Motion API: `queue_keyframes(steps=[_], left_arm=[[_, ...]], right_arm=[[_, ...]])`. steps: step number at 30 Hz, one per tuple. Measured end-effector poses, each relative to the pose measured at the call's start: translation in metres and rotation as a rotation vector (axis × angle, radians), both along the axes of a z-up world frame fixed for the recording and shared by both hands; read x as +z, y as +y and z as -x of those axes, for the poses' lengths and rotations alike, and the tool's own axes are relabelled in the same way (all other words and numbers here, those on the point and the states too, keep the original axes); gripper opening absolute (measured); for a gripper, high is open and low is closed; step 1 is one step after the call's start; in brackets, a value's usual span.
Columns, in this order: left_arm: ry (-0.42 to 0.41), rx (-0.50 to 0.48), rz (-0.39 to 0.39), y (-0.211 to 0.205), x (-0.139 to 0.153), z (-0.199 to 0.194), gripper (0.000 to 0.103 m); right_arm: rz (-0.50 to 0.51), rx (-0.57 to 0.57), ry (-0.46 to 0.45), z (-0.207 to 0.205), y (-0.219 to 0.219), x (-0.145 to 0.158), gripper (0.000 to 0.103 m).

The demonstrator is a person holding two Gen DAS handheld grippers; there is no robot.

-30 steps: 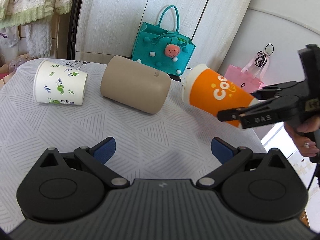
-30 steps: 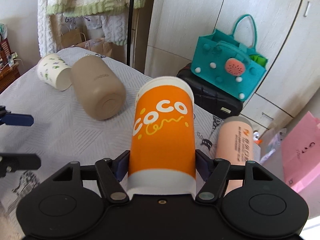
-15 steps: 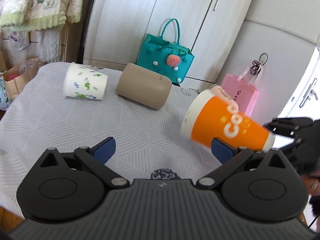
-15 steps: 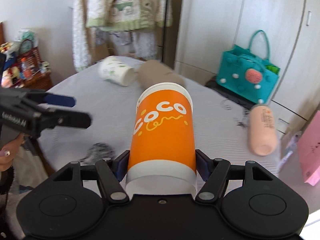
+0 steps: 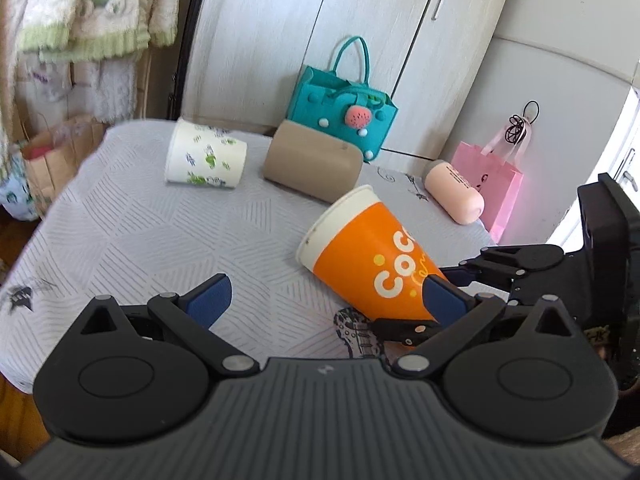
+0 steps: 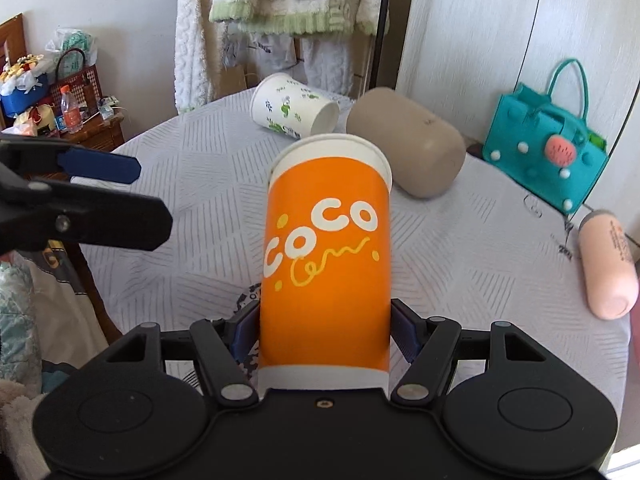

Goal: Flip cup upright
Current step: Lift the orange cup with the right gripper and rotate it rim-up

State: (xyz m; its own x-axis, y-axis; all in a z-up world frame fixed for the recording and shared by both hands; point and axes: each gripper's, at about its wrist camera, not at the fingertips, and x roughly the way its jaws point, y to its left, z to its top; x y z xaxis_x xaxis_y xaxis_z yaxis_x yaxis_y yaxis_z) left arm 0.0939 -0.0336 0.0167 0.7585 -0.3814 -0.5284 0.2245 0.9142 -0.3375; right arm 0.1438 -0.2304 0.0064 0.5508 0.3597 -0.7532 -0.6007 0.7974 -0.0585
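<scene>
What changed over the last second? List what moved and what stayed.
The right gripper, clamped on the orange cup throughout, carried it from the table's far right edge toward the near middle. The left gripper stayed open. White cup, tan cup and pink bottle stayed lying down.

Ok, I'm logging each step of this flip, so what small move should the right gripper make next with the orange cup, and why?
Probably rotate the wrist further so the orange cup stands rim up, then lower it onto the table. The right gripper clamps it near its base, and in the left wrist view it is tilted above the cloth, rim pointing up-left. The left gripper is open and empty.
</scene>
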Motion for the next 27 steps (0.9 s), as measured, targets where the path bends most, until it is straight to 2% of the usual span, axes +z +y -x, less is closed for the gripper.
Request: queue_keyframes(steps=[3, 6, 13, 15, 19, 21, 23, 25, 27], left_arm=[[0.040, -0.014, 0.045, 0.002, -0.007, -0.009, 0.103], [0.084, -0.028, 0.099, 0.000, -0.013, -0.019, 0.103], [0.234, -0.115, 0.319, -0.009, -0.035, -0.049, 0.102], [0.249, -0.108, 0.355, -0.012, -0.042, -0.052, 0.101], [0.215, -0.083, 0.356, -0.018, -0.044, -0.055, 0.100], [0.210, -0.076, 0.355, -0.020, -0.046, -0.057, 0.098], [0.202, -0.068, 0.346, -0.021, -0.048, -0.058, 0.087], [0.193, -0.070, 0.333, -0.021, -0.049, -0.060, 0.077], [0.181, -0.073, 0.322, -0.021, -0.048, -0.059, 0.076]], right_arm=[[-0.003, 0.005, 0.005, 0.001, -0.002, 0.003, 0.075], [-0.028, 0.059, 0.028, 0.004, -0.009, 0.011, 0.090], [-0.024, 0.137, 0.087, -0.005, -0.016, 0.026, 0.090], [-0.024, 0.154, 0.113, -0.011, -0.015, 0.027, 0.090], [-0.016, 0.164, 0.143, -0.025, -0.013, 0.023, 0.089], [-0.028, 0.171, 0.162, -0.032, -0.012, 0.020, 0.081], [-0.046, 0.177, 0.182, -0.037, -0.013, 0.016, 0.074], [-0.066, 0.182, 0.175, -0.037, -0.014, 0.015, 0.073], [-0.084, 0.185, 0.156, -0.034, -0.016, 0.014, 0.073]])
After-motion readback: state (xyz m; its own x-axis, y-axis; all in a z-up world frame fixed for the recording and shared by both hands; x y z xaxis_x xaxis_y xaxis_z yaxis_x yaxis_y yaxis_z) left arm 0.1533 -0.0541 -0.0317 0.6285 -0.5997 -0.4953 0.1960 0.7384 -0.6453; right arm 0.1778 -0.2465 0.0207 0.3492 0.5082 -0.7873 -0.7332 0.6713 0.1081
